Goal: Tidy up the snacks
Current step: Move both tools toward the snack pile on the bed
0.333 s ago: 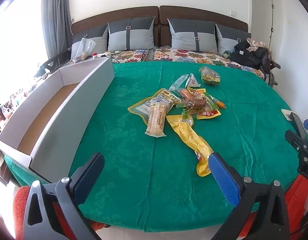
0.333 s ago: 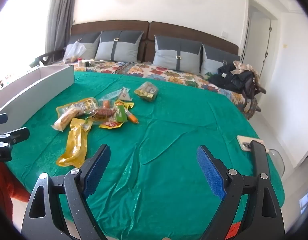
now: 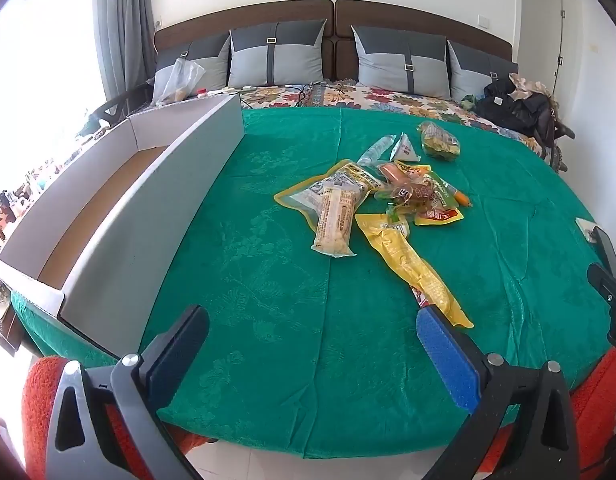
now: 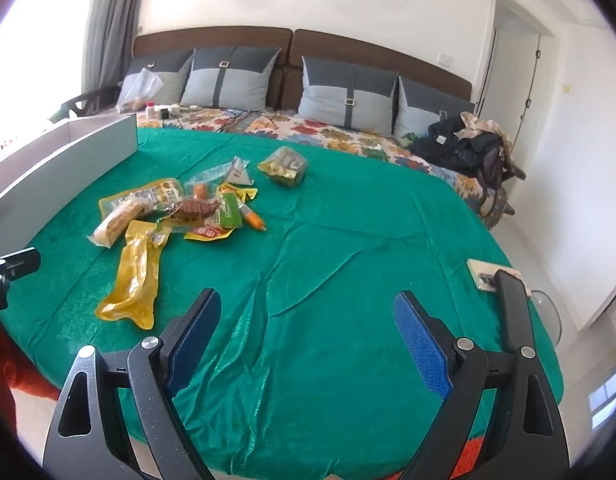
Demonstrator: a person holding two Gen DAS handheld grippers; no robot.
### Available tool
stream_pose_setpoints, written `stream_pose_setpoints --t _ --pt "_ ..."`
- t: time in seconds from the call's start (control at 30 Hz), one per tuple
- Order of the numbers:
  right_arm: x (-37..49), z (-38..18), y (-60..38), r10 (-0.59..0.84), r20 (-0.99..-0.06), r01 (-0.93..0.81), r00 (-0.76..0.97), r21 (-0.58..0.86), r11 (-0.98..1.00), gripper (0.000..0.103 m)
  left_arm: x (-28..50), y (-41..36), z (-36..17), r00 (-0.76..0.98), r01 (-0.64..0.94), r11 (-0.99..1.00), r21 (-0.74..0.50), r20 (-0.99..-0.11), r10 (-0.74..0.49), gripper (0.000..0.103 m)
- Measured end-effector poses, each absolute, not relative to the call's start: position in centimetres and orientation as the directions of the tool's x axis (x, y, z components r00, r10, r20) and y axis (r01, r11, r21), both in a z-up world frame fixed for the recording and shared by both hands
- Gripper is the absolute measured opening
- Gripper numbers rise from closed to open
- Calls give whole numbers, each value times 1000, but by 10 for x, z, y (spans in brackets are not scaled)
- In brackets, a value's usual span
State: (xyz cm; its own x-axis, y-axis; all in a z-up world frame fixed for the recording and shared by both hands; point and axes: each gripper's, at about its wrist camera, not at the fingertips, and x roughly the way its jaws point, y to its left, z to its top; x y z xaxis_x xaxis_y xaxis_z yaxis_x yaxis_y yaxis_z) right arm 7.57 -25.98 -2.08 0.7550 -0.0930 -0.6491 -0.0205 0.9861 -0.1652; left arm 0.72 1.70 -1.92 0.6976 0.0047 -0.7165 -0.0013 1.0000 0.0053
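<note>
Green cloth covers the surface (image 3: pixel 268 360), on which the snacks (image 3: pixel 387 200) are heaped near the middle, none yet placed in the cardboard box (image 3: pixel 148 208) at the left. Both the left gripper (image 3: pixel 311 356) and right gripper (image 4: pixel 308 340) are held with jaws wide apart, empty. An approach seems begun; the yellow packet (image 3: pixel 411 264) lies nearest. Only the right view shows a phone (image 4: pixel 481 274).

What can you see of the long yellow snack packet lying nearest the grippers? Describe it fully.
The long yellow packet is glossy, crinkled plastic, sealed and bulging around a stick-shaped filling. It lies flat on the green cloth, running slantwise from the snack pile toward the near edge. Its far end, with a pale label, touches the pile; a small wrapper peeks from beneath it. No gripper touches it.
</note>
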Motion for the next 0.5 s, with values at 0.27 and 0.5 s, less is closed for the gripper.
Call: stream_pose_setpoints --t 0.27,0.5 --pt "48 -16 -246 -125 -674 -3 728 -185 983 91 8 17 -27 692 1 1000 25 -722 17 103" --pt "49 -18 -241 -130 -672 -12 729 -202 979 91 9 19 -31 687 6 1000 27 -726 15 103"
